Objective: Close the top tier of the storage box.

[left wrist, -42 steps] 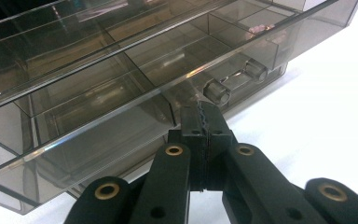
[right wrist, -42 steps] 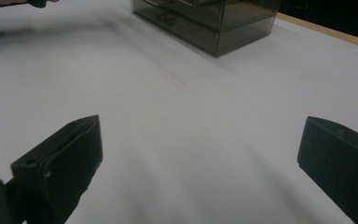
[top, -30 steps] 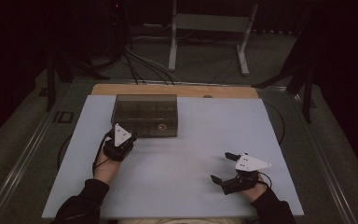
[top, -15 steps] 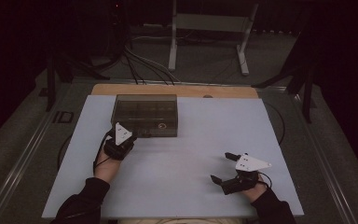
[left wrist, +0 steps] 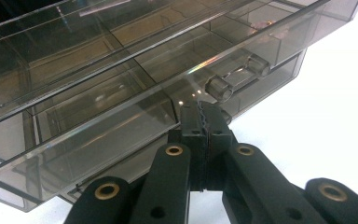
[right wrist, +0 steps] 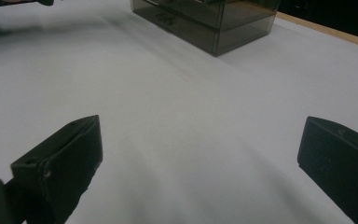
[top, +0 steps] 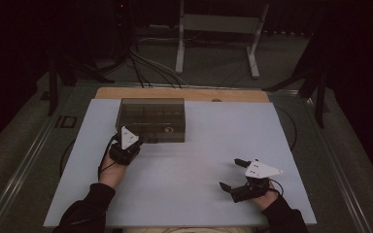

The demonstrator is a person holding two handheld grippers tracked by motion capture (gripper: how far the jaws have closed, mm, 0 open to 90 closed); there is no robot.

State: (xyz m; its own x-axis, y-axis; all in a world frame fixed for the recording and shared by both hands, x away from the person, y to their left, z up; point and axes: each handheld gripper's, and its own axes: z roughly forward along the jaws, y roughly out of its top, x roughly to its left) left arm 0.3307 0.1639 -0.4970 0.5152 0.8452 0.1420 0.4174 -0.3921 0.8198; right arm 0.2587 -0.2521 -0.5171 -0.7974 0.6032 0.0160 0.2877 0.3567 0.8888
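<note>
Drawer box [top: 151, 120] on table [top: 223, 145], far-left part, near back edge. Left tongs [top: 127, 144] at box's front, near its left end, tips just below drawer handle [left wrist: 235, 77]. Right tongs [top: 232, 174] near front-right of table, well apart from box. Board [top: 184, 94] behind box along table's back edge. Cables [top: 145, 63] and stand [top: 218, 29] on floor behind table.

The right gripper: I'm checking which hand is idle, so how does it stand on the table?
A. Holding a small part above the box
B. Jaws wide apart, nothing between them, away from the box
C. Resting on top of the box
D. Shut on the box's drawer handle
B: the right gripper shows its jaws spread wide over bare white table, with the smoky clear box far off, where the left gripper is.
</note>
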